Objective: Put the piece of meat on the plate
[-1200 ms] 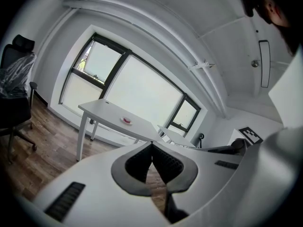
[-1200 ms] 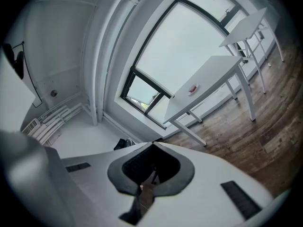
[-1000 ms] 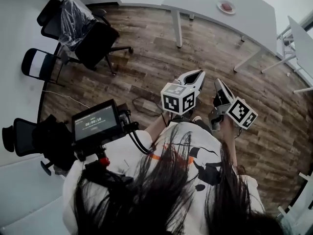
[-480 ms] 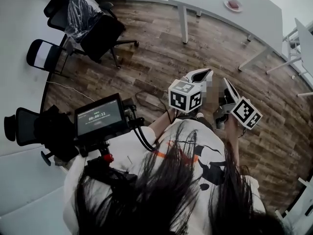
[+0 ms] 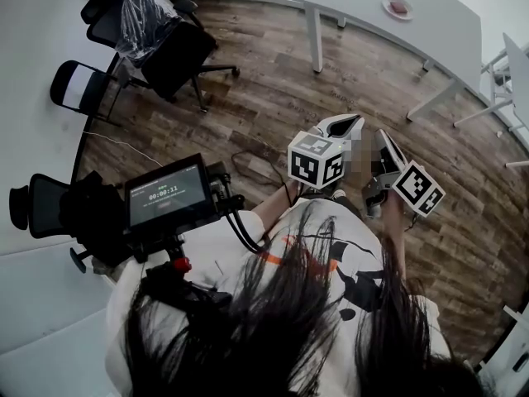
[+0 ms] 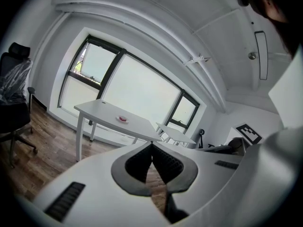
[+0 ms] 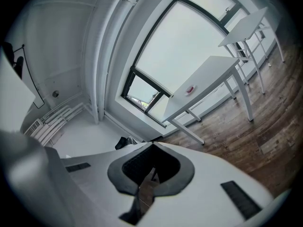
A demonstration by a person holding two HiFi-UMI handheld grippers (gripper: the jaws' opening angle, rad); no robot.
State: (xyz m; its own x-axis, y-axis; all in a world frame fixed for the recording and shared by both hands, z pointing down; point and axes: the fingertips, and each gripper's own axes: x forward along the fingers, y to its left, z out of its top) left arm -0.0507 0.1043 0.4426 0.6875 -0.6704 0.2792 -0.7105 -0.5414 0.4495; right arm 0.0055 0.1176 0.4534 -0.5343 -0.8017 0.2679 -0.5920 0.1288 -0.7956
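Observation:
Far off on a white table [image 5: 430, 19] stands a small plate [image 5: 400, 7] with a reddish piece of meat [image 5: 401, 7] on it. The left gripper view also shows this plate [image 6: 123, 119], and in the right gripper view the plate [image 7: 190, 89] is tiny. My left gripper [image 5: 358, 120] and right gripper [image 5: 381, 134] are held side by side at chest height, well short of the table. The left gripper [image 6: 151, 144] has its tips together with nothing between them. The right gripper [image 7: 152, 146] is likewise shut and holds nothing.
Wooden floor lies between me and the table. Black office chairs [image 5: 178, 56] stand at the left, one of them wrapped in plastic [image 5: 136, 15]. A second white table [image 5: 517, 64] is at the right. A monitor rig [image 5: 165, 197] hangs at my left side.
In the head view the whole scene has shifted a little: the table and plate sit further right and both grippers have drifted slightly right. Their jaws stay shut.

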